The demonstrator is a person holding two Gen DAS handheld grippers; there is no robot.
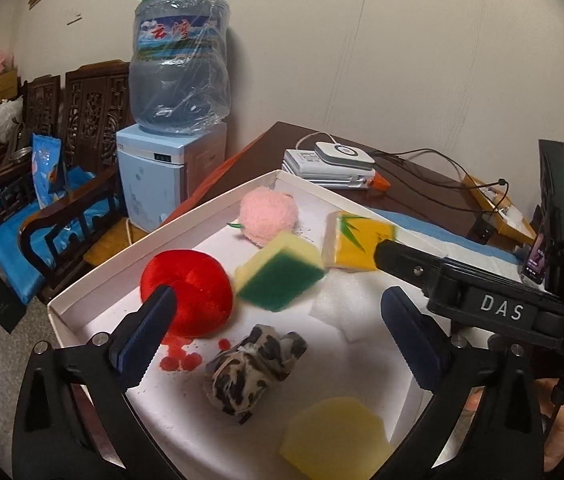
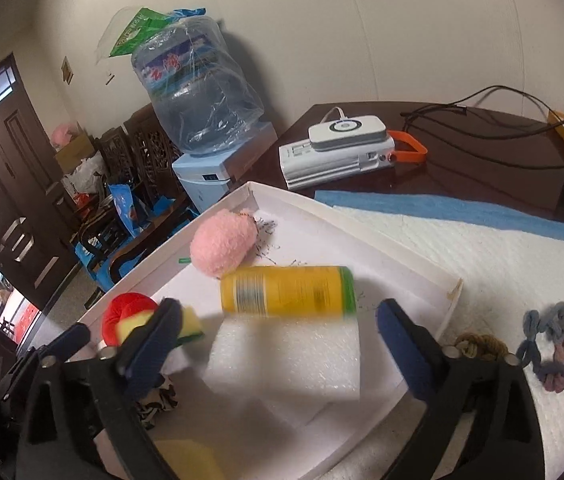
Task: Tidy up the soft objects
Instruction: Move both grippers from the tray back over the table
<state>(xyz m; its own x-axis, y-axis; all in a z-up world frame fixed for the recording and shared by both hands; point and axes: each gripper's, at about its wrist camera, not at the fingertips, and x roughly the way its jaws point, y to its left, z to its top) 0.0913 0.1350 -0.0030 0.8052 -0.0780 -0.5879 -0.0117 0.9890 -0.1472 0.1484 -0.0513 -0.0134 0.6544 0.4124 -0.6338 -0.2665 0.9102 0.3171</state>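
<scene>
Your white shallow cardboard tray (image 1: 62,312) sits on the white foam-sheet-covered table (image 2: 481,248) and holds most of the soft stuff. Both grippers hover over it, fingers spread wide, nothing between them.

Left gripper (image 1: 278,334): released, over the near middle of the tray. Its left finger overlaps the red plush round cushion (image 1: 190,292) in view; can't tell if it touches.

Right gripper (image 2: 278,340): released, above the white foam block (image 2: 285,356). In the left wrist view its arm comes in from the right, tip in front of the yellow tissue pack with green leaf print (image 1: 355,244).

In the tray, largest down:
- red cushion, left side
- white foam block, right of centre
- yellow tissue pack, far right, blurred
- pale yellow sponge (image 1: 333,436), near edge
- yellow-and-green scouring sponge (image 1: 280,276), centre, tilted, blurred, just right of the cushion
- pink fluffy ball (image 1: 268,212), far corner
- black-and-cream patterned fabric bundle (image 1: 254,368), near centre

Outside the tray, on the foam sheet to the right: blue-and-purple knotted hair tie bundle (image 2: 551,344), and a brown knotted rope piece (image 2: 479,346) beside it, partly hidden by your right finger.
</scene>
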